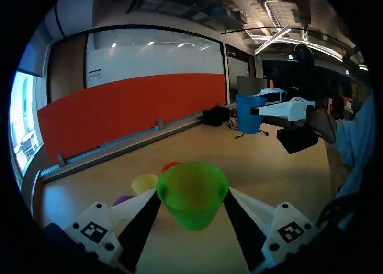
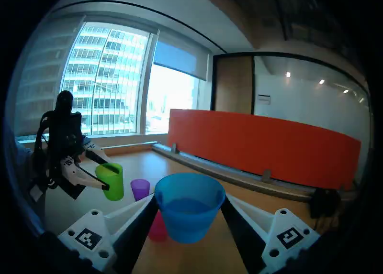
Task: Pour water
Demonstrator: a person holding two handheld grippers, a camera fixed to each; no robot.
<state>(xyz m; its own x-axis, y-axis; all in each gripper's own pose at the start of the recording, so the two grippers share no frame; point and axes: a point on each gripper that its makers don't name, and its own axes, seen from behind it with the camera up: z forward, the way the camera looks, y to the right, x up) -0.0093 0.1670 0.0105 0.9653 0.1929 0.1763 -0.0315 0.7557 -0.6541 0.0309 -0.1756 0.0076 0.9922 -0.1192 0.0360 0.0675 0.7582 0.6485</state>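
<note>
Two grips, left gripper green cup, right gripper blue cup

Five plastic cups are counted in the left gripper view: one green cup, one blue cup, one yellow cup, one red cup and one purple cup. Two hand-held grippers are counted, the left hand-held gripper and the right hand-held gripper, and a single worktop is seen. Of the five cups, two are counted as held in the grippers and three as standing on the worktop.
</note>
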